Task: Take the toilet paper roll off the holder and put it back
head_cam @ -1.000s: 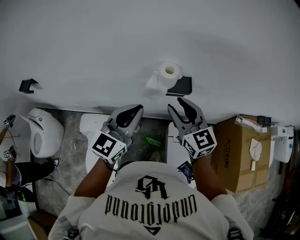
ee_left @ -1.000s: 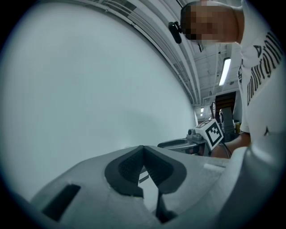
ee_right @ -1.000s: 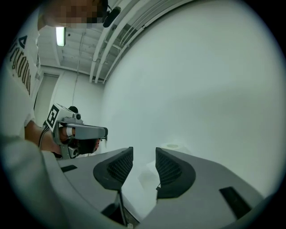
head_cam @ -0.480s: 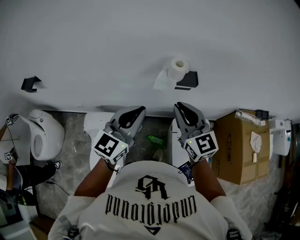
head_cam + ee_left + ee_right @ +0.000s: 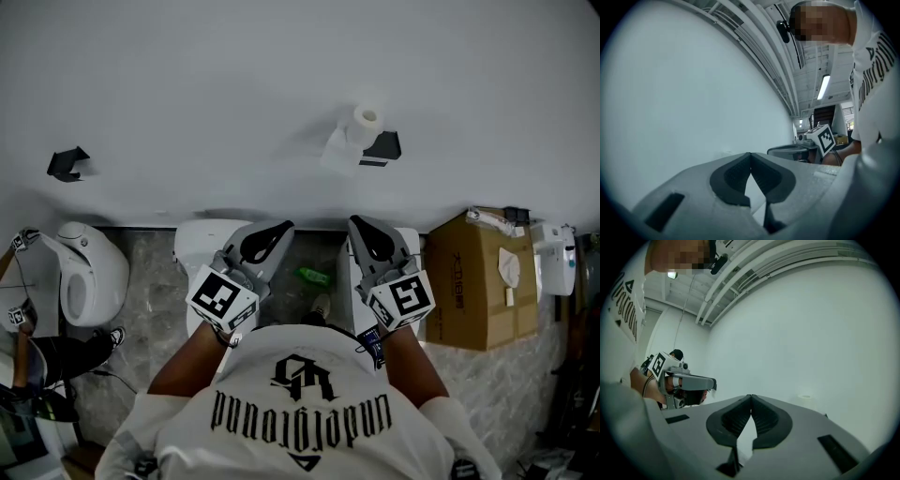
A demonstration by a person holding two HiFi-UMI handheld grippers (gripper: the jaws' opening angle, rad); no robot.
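Both claws we hold pinched closed and empty, left gripper (image 5: 272, 232) and right gripper (image 5: 365, 234); the toilet paper roll (image 5: 367, 119) sits on its holder (image 5: 383, 147).

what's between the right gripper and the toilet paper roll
Head view: only bare wall and the black holder beside the toilet paper roll. The right gripper just closed, empty.

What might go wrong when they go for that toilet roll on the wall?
1. The left gripper and right gripper are both shut and short of the roll. Unless opened first, they would likely just nudge it on its holder.
2. A loose tail hangs off the roll. A jaw might catch it and unwind or tear the paper.
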